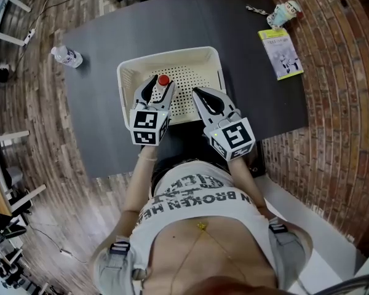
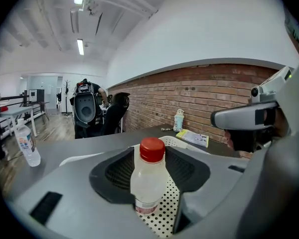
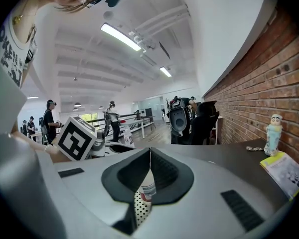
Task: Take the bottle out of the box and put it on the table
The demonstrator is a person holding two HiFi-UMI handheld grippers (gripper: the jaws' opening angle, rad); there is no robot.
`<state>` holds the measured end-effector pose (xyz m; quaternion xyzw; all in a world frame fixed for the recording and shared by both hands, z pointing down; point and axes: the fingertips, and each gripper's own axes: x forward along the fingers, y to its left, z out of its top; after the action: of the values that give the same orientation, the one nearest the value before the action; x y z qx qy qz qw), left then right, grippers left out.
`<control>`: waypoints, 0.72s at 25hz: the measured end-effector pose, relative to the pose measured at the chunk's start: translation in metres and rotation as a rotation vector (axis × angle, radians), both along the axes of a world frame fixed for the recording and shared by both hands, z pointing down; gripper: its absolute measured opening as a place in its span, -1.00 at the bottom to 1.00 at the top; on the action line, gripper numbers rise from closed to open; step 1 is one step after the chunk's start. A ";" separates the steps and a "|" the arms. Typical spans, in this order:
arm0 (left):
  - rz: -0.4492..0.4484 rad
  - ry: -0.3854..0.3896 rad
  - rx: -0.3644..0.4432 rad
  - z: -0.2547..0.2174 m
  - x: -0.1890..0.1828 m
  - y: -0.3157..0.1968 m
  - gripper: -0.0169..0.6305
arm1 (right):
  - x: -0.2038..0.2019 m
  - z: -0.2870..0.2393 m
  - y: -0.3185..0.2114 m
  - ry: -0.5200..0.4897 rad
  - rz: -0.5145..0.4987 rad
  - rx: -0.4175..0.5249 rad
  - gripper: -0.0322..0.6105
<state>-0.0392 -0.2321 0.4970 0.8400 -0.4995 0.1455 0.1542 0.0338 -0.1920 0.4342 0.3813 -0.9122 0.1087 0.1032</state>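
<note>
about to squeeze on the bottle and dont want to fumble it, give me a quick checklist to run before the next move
1. bottle upright in the box: ok, red cap on top.
2. bottle inside the left tongs: ok, one jaw on each side.
3. left tongs gripping it: not ok, the jaws stand apart and the pads are not pressing.
4. right tongs out of the way: ok, shut, empty, off to the bottle's right in the head view.
5. bare table for the set-down: ok, left of the box.
</note>
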 end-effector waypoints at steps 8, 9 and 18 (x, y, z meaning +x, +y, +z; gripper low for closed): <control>0.018 -0.031 0.030 -0.001 0.004 -0.004 -0.45 | -0.001 0.007 -0.001 -0.001 -0.001 -0.015 -0.87; 0.023 -0.031 0.031 -0.001 0.005 -0.004 -0.45 | -0.001 0.008 0.000 0.000 -0.003 -0.017 -0.87; 0.028 -0.014 0.029 0.002 0.003 -0.002 -0.45 | -0.001 0.009 0.003 0.002 -0.006 -0.019 -0.87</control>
<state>-0.0358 -0.2344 0.4990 0.8481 -0.4907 0.1463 0.1363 0.0329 -0.1889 0.4433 0.3776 -0.9122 0.1169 0.1079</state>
